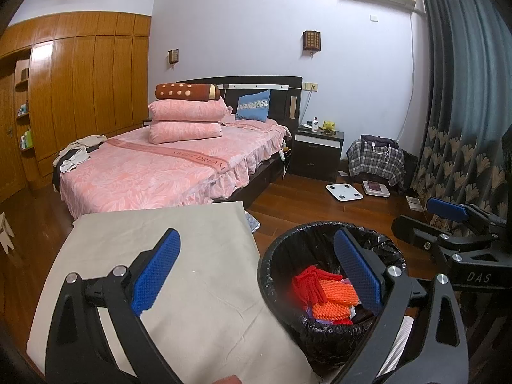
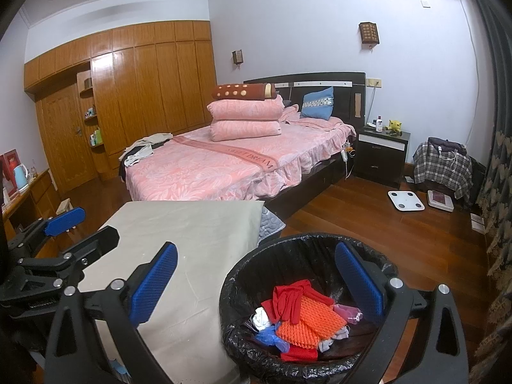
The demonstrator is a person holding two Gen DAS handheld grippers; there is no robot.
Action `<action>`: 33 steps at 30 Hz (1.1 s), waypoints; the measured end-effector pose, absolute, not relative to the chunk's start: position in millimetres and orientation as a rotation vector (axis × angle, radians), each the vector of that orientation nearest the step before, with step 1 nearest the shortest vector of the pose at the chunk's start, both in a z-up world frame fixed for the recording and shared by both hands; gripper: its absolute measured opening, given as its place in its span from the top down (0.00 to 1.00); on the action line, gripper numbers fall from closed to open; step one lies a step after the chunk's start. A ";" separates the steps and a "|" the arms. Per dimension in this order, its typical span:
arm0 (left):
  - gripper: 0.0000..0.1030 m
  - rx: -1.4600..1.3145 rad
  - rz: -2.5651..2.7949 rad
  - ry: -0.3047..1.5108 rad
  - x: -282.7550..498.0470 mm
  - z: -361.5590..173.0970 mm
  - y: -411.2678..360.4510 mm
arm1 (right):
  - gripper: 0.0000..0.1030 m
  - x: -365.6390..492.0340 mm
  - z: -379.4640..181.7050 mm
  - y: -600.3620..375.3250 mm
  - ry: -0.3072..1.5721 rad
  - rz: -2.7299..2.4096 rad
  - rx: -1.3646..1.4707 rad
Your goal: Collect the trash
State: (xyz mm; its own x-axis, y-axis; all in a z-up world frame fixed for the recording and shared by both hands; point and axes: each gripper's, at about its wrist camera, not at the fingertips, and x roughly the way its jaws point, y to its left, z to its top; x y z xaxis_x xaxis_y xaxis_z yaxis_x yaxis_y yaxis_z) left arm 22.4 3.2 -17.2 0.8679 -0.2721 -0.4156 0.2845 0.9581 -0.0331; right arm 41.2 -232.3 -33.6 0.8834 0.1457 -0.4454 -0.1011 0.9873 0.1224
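Now both claws gape wide, holding nothing: the left gripper [image 1: 256, 275] and right gripper [image 2: 256, 283] sit low in their frames. Red and orange trash [image 2: 300, 313] lies in the black-lined bin [image 2: 243, 275], lower right, beside the table [image 2: 192, 240].

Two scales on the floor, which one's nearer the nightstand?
The white scale with four dots; the other scale, with a dark red panel, lies closer to the curtain.

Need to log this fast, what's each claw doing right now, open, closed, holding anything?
Left claw: open, holding nothing, one finger above the trash bin.
Right claw: open, holding nothing, above the same bin.
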 end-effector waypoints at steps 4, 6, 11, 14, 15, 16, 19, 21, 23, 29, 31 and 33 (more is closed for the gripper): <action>0.09 0.030 -0.291 0.431 22.7 -16.9 2.9 | 0.06 41.4 -33.4 -232.1 0.471 0.129 0.097; 0.09 0.030 -0.291 0.431 22.7 -16.8 2.9 | 0.06 41.2 -33.3 -232.4 0.470 0.129 0.097; 0.09 0.030 -0.291 0.432 22.9 -16.3 2.5 | 0.06 41.3 -33.1 -232.7 0.471 0.128 0.097; 0.09 0.030 -0.292 0.432 23.0 -16.0 2.5 | 0.06 41.6 -32.8 -232.3 0.472 0.129 0.098; 0.09 0.030 -0.292 0.432 22.6 -16.3 3.6 | 0.06 41.4 -32.9 -233.0 0.471 0.128 0.097; 0.09 0.031 -0.291 0.432 22.9 -16.1 2.9 | 0.06 41.5 -32.6 -232.1 0.471 0.128 0.097; 0.09 0.031 -0.292 0.433 23.1 -15.9 2.8 | 0.06 41.5 -32.5 -232.3 0.471 0.129 0.096; 0.09 0.032 -0.291 0.433 24.2 -16.9 1.7 | 0.06 41.4 -33.1 -231.9 0.471 0.129 0.096; 0.09 0.031 -0.291 0.434 24.3 -16.6 1.4 | 0.06 41.4 -33.0 -231.7 0.472 0.129 0.097; 0.09 0.031 -0.291 0.435 24.2 -16.5 2.1 | 0.06 41.7 -32.5 -231.1 0.473 0.129 0.096; 0.09 0.032 -0.291 0.435 24.5 -16.2 1.4 | 0.06 41.2 -33.3 -229.4 0.472 0.129 0.096; 0.09 0.030 -0.292 0.441 25.0 -16.5 1.9 | 0.06 41.5 -33.5 -229.8 0.473 0.129 0.095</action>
